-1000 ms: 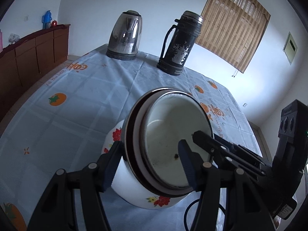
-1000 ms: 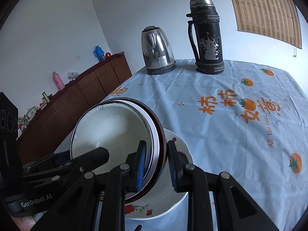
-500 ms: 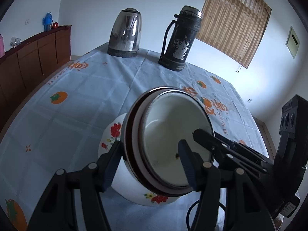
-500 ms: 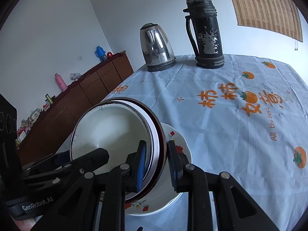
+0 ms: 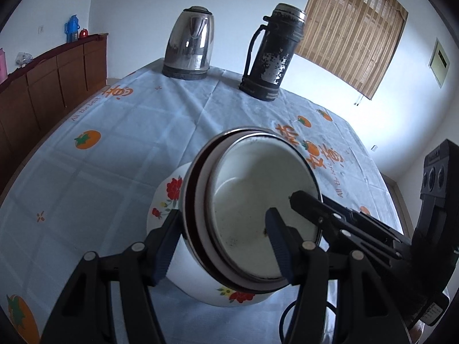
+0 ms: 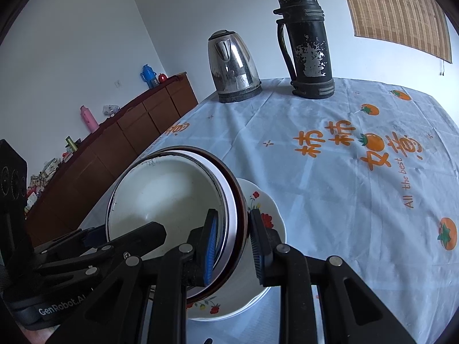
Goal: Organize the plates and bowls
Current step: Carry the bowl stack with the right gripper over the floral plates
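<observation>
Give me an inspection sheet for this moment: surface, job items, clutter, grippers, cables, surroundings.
Surface: table under a pale blue tablecloth printed with orange fruit and lettering.
Job's things: stack of nested bowls, tilted on edge, white inside, dark rims; flowered plate right behind and under it.
Clutter: steel kettle and worn black flask, upright, side by side at the far edge.
Grippers: left gripper straddles the stack's rims, one finger inside the top bowl, one outside. Right gripper is clamped on the opposite rims.
Cables: dark loop low beside the left gripper; where it ends is hidden.
Surroundings: brown sideboard holding bottles and small items; bamboo blind on white wall.
</observation>
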{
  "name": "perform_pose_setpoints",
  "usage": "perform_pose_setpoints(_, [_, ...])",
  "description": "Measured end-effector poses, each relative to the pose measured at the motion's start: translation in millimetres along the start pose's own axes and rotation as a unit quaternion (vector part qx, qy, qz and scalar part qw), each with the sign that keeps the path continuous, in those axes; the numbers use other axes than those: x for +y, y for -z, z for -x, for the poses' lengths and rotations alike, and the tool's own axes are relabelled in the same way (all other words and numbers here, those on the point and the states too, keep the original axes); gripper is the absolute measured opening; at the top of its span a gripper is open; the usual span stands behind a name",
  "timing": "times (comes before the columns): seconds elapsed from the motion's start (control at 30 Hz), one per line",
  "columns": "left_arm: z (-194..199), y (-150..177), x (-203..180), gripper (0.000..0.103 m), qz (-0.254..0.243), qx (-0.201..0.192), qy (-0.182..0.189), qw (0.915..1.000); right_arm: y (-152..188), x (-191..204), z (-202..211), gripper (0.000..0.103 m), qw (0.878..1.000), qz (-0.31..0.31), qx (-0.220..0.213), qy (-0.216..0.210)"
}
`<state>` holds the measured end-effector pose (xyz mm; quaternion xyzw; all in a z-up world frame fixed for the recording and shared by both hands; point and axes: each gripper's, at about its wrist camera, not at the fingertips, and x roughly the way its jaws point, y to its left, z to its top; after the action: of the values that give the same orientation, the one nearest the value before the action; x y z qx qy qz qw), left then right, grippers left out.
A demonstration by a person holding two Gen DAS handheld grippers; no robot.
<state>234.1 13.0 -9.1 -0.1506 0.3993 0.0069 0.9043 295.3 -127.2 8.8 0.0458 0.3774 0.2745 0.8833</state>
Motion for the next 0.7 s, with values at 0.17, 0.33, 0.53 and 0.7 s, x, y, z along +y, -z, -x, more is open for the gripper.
perform_pose_setpoints(0.17, [-2.3,-0.6,1.2,0.059,0.000,0.003,-0.001,1.0000,0.2,-0.5,-2.2,0.024,1.000,0.000,0.004,0.001])
perform_pose_setpoints(0.33, [-4.4,-0.2,2.5,0.059,0.001,0.007,-0.003,1.0000,1.0,0.5,-4.7,0.024,1.000,0.001,0.010,0.002])
perform_pose_setpoints(0.53, [-10.0,-0.6,3.2,0.059,0.002,0.014,-0.002,0.9999,1.4,0.5,-7.3,0.024,1.000,0.002,0.017,0.008])
perform_pose_setpoints(0.7, [-14.8,-0.1,5.6,0.059,0.005,0.019,0.000,0.9998,2.3,-0.9,-10.2,0.024,1.000,0.000,0.022,0.009])
